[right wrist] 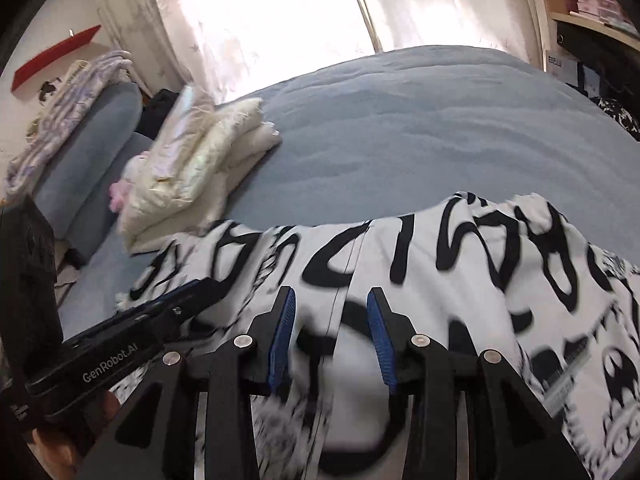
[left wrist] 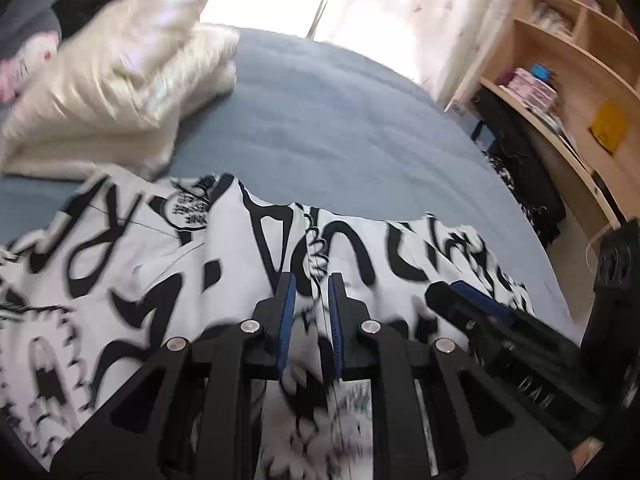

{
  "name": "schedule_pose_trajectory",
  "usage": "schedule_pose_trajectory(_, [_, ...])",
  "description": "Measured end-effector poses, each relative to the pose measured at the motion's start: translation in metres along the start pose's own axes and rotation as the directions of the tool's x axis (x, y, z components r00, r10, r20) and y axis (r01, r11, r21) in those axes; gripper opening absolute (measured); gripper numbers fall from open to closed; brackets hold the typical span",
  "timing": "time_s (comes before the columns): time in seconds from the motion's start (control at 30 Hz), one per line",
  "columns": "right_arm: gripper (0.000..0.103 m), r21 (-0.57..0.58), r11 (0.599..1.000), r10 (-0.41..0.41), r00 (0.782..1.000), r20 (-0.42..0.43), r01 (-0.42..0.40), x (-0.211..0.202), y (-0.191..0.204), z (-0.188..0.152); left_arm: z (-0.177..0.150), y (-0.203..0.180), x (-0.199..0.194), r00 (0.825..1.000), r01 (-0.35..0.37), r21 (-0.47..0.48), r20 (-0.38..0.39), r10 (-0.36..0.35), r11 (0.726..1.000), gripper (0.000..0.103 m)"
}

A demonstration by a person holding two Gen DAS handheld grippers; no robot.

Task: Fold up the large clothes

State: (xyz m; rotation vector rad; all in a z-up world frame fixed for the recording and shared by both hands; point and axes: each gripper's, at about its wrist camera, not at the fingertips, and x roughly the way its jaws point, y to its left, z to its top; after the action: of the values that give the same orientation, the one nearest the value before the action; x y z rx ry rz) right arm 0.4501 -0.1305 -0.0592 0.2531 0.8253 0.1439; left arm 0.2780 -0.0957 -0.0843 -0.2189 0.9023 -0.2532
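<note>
Both grippers, left gripper [left wrist: 312, 284] and right gripper [right wrist: 330, 300], pinch the printed garment [left wrist: 160, 272] above the blue bed [left wrist: 320, 120], apparently lifting it to fold.

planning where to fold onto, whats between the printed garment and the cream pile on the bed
Only bare blue bedcover separates the printed garment from the cream pile; the right wrist view shows it best.

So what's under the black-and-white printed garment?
The blue-grey bed cover shows bare beyond the black-and-white printed garment and runs beneath its far edge. Whatever lies under the rest is covered by cloth.
</note>
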Motion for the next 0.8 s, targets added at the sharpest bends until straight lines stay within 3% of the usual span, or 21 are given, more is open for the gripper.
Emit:
schedule_pose_trajectory(0.07, [0.038,-0.003,0.999,-0.041,0.999,-0.028,0.041,0.023,-0.010,-0.001,0.003,0.005,0.019,0.999,-0.046,-0.006,-0.024,0.045,0.999,0.012])
schedule_pose_trajectory(0.13, [0.037,-0.018,0.998,-0.057,0.998,-0.038,0.056,0.035,-0.019,-0.006,-0.001,0.022,0.045,0.988,-0.119,-0.042,-0.100,0.114,0.992,0.008])
schedule_pose_trajectory(0.17, [0.032,-0.024,0.999,-0.049,0.998,-0.038,0.049,0.038,-0.027,-0.009,-0.005,0.037,0.056,0.986,-0.099,-0.097,-0.142,0.084,0.990,0.004])
schedule_pose_trajectory(0.23, [0.024,0.008,1.000,-0.020,1.000,-0.024,0.020,0.034,-0.045,-0.014,-0.011,0.057,0.058,0.993,-0.026,-0.180,-0.122,0.004,0.983,0.001])
schedule_pose_trajectory(0.33, [0.018,0.058,0.996,-0.061,0.998,-0.001,0.061,0.022,-0.067,-0.017,-0.015,0.069,0.054,0.993,0.037,-0.215,-0.102,-0.060,0.976,0.001])
schedule_pose_trajectory(0.53, [0.019,0.191,0.978,-0.083,0.997,-0.011,0.083,-0.003,-0.112,-0.026,-0.020,0.052,0.030,0.997,-0.026,-0.113,-0.075,0.018,0.993,0.001])
schedule_pose_trajectory(0.6, [0.028,0.229,0.967,-0.110,0.994,-0.025,0.113,-0.017,-0.118,-0.029,-0.021,0.044,0.015,0.997,-0.054,-0.072,-0.055,0.050,0.996,0.002])
schedule_pose_trajectory(0.8, [0.032,0.170,0.985,-0.037,0.999,0.014,0.034,-0.044,-0.082,-0.031,-0.033,0.002,-0.022,1.000,-0.015,0.006,-0.024,0.015,1.000,0.003])
